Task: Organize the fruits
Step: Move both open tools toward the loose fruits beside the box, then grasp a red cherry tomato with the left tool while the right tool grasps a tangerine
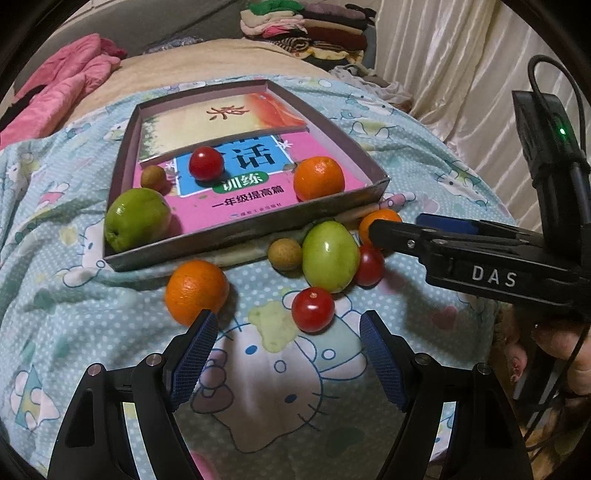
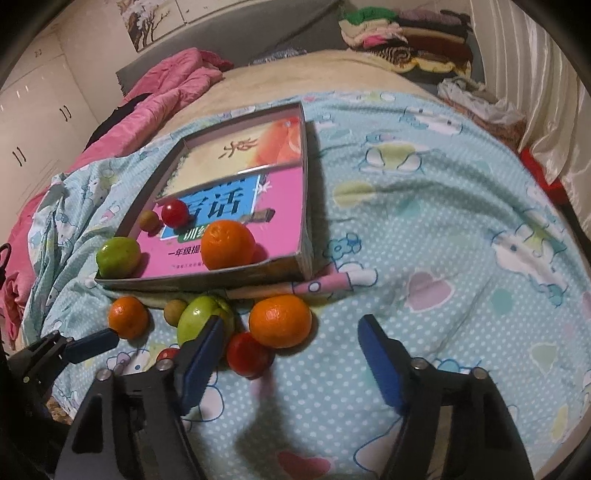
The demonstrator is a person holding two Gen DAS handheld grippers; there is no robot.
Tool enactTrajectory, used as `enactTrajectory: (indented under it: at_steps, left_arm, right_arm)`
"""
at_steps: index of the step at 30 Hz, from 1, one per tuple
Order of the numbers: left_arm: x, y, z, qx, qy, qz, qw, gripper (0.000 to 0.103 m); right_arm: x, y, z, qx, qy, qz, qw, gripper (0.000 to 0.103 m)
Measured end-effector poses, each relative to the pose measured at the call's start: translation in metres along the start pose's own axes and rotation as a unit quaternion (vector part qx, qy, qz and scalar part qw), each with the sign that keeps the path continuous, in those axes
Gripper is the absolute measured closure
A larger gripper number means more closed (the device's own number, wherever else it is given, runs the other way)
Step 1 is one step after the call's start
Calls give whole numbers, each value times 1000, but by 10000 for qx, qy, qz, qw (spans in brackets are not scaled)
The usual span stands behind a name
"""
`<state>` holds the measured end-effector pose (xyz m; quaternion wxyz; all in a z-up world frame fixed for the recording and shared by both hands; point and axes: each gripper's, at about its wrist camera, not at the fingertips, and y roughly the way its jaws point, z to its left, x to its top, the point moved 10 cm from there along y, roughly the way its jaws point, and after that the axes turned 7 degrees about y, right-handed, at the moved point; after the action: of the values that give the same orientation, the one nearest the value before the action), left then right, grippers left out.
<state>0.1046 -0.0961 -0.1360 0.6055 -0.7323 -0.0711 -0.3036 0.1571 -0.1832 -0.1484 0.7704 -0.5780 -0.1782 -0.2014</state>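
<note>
A shallow cardboard box [image 1: 236,240] lined with books holds a green fruit [image 1: 136,218], a longan [image 1: 153,177], a cherry tomato [image 1: 205,162] and an orange [image 1: 318,178]. In front of it, on the bedsheet, lie an orange [image 1: 195,291], a longan [image 1: 284,254], a green fruit [image 1: 330,256], two cherry tomatoes [image 1: 313,309] [image 1: 369,264] and another orange [image 2: 280,321]. My left gripper [image 1: 289,320] is open just short of the near tomato. My right gripper [image 2: 291,325] stands open around that last orange, pads clear of it.
The box [image 2: 192,282] sits on a cartoon-print sheet [image 2: 424,258]. A pink pen [image 2: 325,286] lies at its near right corner. A pink quilt [image 2: 159,92] is at the left, folded clothes [image 2: 406,33] at the back, a curtain [image 1: 461,66] at the right. A hand [image 1: 561,347] holds the right gripper.
</note>
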Motion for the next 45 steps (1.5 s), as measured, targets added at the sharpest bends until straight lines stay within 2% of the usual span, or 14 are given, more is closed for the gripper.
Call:
enactTrajectory:
  at_steps: [7,12,17,19,24,35,38,42,45]
  left_arm:
    - [1,5,-1,-135,-44,26,9999,23]
    - [0,11,-3,-314,-148,77,9994,23]
    - [1,15,-6,-343,-126,75,9993,24]
    - [2,16,-7,-355,-96,67,9993,34]
    - [2,22,-11,-409,-8,118,9991,46]
    - [8,30,-13,-272,209,37,9994,57]
    - [9,32,-11,-221,267,17,9994,65]
    - [10,29,-10,-368,199,-3,9991,75]
    - [11,26,-10,-397,183,-29,9990,75]
  right_arm:
    - [0,12,2,88,-16,135,9999,46]
    - [0,18,5,97,-106,198,9997,51]
    - [1,22,7,85,-190,223,9995,57]
    - [1,23,9,84,-258,224,9994,61]
    - [2,24,11,111,-312,238,9992,62]
    - [1,24,10,120,-293,241,9992,64]
    - [1,24,10,127,-302,238,9992,64]
    - [2,21,11,192,-258,208,9993,65]
    - [2,17,10,297,-161,186,9993,65]
